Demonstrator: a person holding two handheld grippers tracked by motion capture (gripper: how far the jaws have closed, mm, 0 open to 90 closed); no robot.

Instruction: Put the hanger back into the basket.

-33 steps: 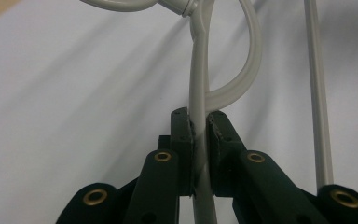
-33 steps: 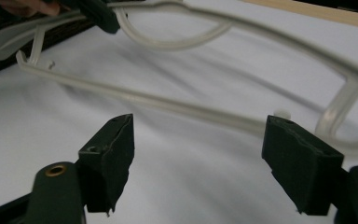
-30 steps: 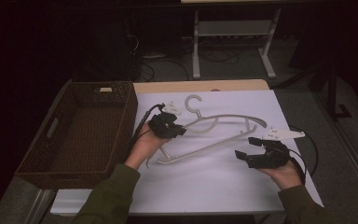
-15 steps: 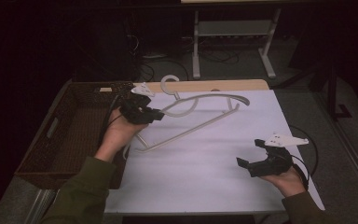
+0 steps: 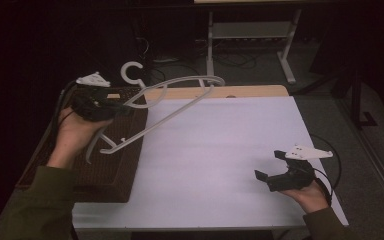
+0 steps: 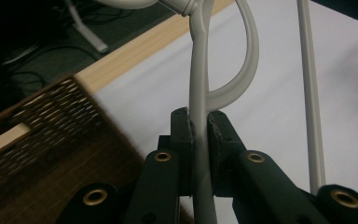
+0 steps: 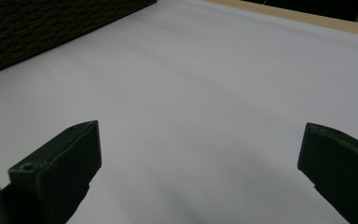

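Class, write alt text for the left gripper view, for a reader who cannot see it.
The left claw is shut on a pale grey plastic hanger, its two black jaws pinching one thin bar from either side. Below lie a white table surface with a wooden edge and, at lower left, a dark woven basket.

The left gripper (image 6: 199,128) clamps a pale hanger (image 6: 200,79) — its bar runs upright between the jaws — above the white counter (image 6: 270,116) beside a wicker basket (image 6: 42,135).
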